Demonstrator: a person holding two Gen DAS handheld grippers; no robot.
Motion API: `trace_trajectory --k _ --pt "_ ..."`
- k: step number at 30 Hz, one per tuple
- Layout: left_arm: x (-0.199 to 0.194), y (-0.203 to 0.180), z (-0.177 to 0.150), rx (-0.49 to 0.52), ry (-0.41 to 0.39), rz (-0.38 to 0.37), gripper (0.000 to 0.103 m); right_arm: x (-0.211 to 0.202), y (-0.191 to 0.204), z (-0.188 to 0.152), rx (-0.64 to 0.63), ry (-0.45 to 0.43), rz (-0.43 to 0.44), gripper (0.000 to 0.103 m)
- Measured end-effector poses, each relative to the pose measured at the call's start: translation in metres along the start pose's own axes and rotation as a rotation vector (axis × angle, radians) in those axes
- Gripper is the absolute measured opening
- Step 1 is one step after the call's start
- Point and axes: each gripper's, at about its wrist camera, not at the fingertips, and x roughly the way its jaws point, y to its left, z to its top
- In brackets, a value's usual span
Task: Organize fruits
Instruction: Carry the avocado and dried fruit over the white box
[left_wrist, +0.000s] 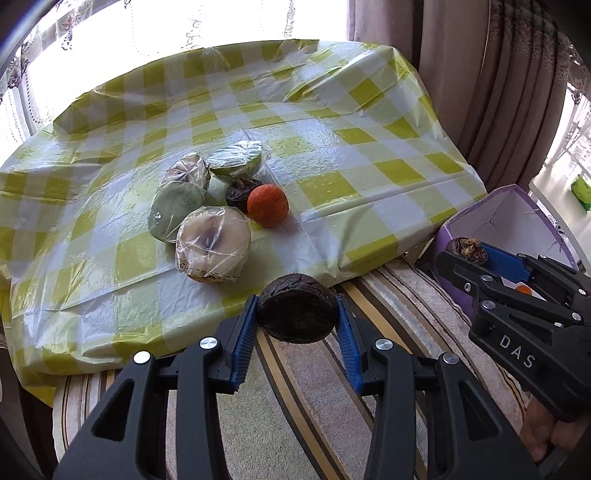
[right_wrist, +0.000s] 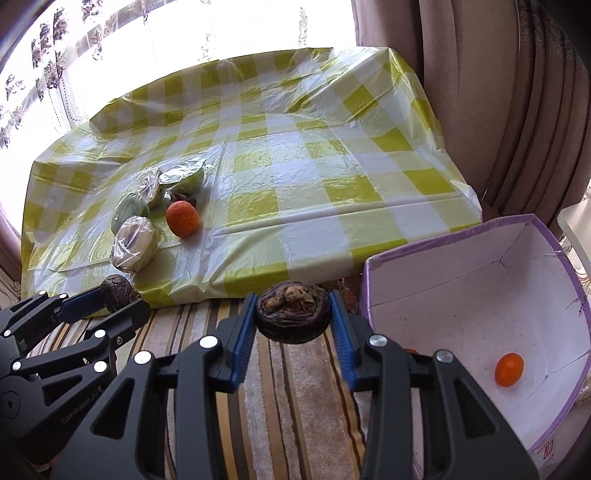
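Note:
My left gripper (left_wrist: 297, 308) is shut on a dark brown round fruit (left_wrist: 295, 317), held above a striped mat just off the table's front edge. My right gripper (right_wrist: 293, 314) is shut on a second dark fruit (right_wrist: 291, 308) with a wrinkled top, beside a purple-rimmed box (right_wrist: 461, 295). Each gripper shows in the other's view: the right gripper (left_wrist: 463, 251) over the box (left_wrist: 506, 214), the left gripper (right_wrist: 118, 295) at the lower left. On the checked tablecloth (left_wrist: 351, 166) lie an orange fruit (left_wrist: 267, 205), a third dark fruit (left_wrist: 240, 192) and several plastic-wrapped fruit halves (left_wrist: 212, 249).
A small orange fruit (right_wrist: 509, 369) lies inside the white-lined box, and another orange bit peeks out behind my right finger. The striped mat (right_wrist: 295, 387) runs below both grippers. Curtains (right_wrist: 480, 92) hang at the right, a bright window at the back.

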Motion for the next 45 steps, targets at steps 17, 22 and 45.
trace_trajectory --k 17,22,45 --pt "0.017 -0.079 0.021 0.102 0.042 -0.215 0.040 -0.020 -0.082 -0.012 0.127 -0.010 -0.139 0.039" --pt "0.022 -0.092 0.023 0.120 0.059 -0.257 0.040 -0.018 -0.103 -0.020 0.149 -0.002 -0.197 0.039" --pt "0.043 -0.165 0.024 0.322 -0.020 -0.408 0.040 -0.009 -0.168 -0.036 0.170 0.058 -0.540 0.039"
